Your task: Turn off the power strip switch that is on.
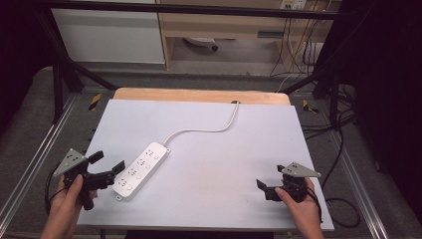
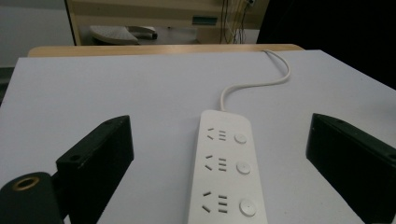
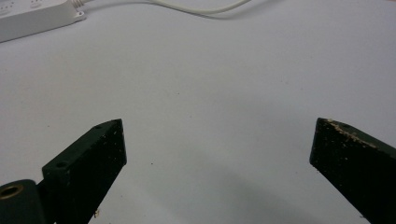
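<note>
High view: the left gripper (image 1: 108,166) hangs with jaws spread, just beside the near end of the white power strip (image 1: 140,170) lying diagonally on the table (image 1: 224,164); the right gripper (image 1: 269,181), also spread, sits well apart.

Left gripper view: strip centred between the jaws, so an approach, I'd say; next, close in squarely.

Right gripper view: bare tabletop ahead. No readable lettering anywhere.

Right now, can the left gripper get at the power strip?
Probably yes. The left gripper is open right beside the near end of the power strip, whose body lies between its jaws in the left gripper view, with nothing in between.
</note>
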A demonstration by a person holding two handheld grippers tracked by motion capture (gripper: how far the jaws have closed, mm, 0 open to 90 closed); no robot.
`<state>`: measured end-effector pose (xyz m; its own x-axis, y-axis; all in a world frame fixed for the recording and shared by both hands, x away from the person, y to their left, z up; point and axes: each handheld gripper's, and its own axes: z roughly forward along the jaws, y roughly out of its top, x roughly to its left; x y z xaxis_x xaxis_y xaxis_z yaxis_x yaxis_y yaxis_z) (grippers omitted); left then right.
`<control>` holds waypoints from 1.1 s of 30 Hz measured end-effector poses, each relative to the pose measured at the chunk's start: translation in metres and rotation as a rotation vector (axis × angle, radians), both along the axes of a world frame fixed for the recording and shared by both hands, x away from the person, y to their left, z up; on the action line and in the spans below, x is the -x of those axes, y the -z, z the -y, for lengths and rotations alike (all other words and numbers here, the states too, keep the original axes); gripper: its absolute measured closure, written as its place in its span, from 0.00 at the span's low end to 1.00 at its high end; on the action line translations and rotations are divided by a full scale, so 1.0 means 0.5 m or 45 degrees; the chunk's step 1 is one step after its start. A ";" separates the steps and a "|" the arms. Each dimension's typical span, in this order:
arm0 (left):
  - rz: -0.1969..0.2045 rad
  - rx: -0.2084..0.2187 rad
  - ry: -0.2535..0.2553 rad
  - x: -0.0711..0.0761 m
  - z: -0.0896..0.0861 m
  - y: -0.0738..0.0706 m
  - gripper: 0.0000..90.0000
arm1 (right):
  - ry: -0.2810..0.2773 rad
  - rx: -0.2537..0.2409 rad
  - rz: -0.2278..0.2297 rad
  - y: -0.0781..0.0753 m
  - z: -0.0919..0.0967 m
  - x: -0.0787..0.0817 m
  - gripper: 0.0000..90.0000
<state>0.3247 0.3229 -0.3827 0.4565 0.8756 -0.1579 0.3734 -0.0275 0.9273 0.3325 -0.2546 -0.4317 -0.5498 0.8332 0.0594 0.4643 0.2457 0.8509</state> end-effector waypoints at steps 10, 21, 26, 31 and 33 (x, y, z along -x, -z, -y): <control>0.036 -0.027 -0.032 0.008 -0.036 0.001 0.08 | 0.005 -0.002 0.001 -0.001 0.003 0.001 0.05; -0.088 -0.122 -0.067 -0.011 -0.071 0.049 0.08 | 0.006 0.000 0.002 -0.001 0.002 0.001 0.05; -0.124 -0.150 -0.081 -0.018 -0.076 0.066 0.08 | 0.009 0.007 0.003 0.001 0.002 -0.001 0.05; -0.150 -0.160 -0.084 -0.023 -0.075 0.080 0.08 | 0.029 0.027 -0.016 0.008 0.001 -0.004 0.04; -0.156 -0.170 -0.084 -0.025 -0.071 0.084 0.09 | 0.053 0.048 -0.044 0.016 0.002 -0.009 0.04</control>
